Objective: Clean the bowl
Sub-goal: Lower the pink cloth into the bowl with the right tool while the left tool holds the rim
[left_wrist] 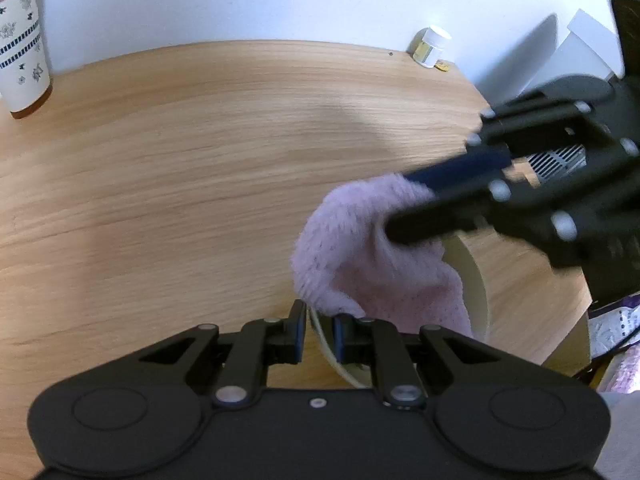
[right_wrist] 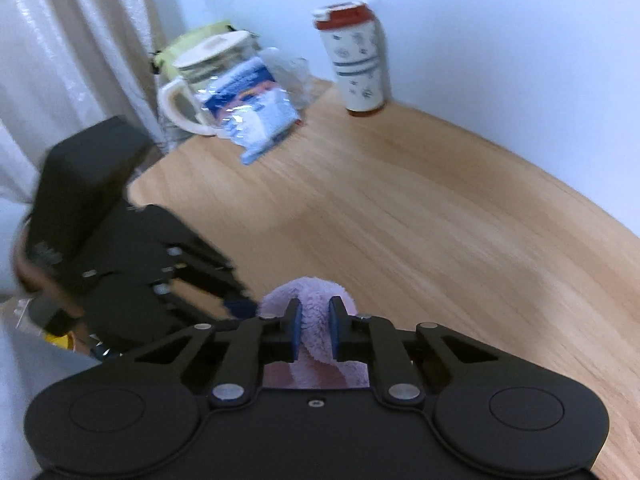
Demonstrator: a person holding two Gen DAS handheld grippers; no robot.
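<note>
- Left gripper (left_wrist: 318,334) angles steeply down at the wooden desk (left_wrist: 180,184), its fingers (left_wrist: 297,334) nearly closed and pinching the thin near rim of the cream bowl (left_wrist: 476,280), which sits on the desk by its right edge
- Right gripper (right_wrist: 314,330) reaches in from the right of the left wrist view, tilted downward, its fingers (right_wrist: 294,332) clamped on a fluffy lilac cloth (left_wrist: 360,256) that drapes over the bowl's left rim and into it
- Left wrist view alone shows the bowl, a small white-lidded jar (left_wrist: 430,46) at the far desk edge by the wall, and the cloth's whole hanging bulk
- Right wrist view, blurred, hides the bowl behind the gripper and cloth, but shows the left gripper's black body at left, a lidded jug (right_wrist: 200,92) with a blue-and-white plastic packet (right_wrist: 256,112) against it in the far corner, and a curtain (right_wrist: 80,40) behind
- A red-lidded patterned travel cup (right_wrist: 358,60) stands against the white wall in both views
</note>
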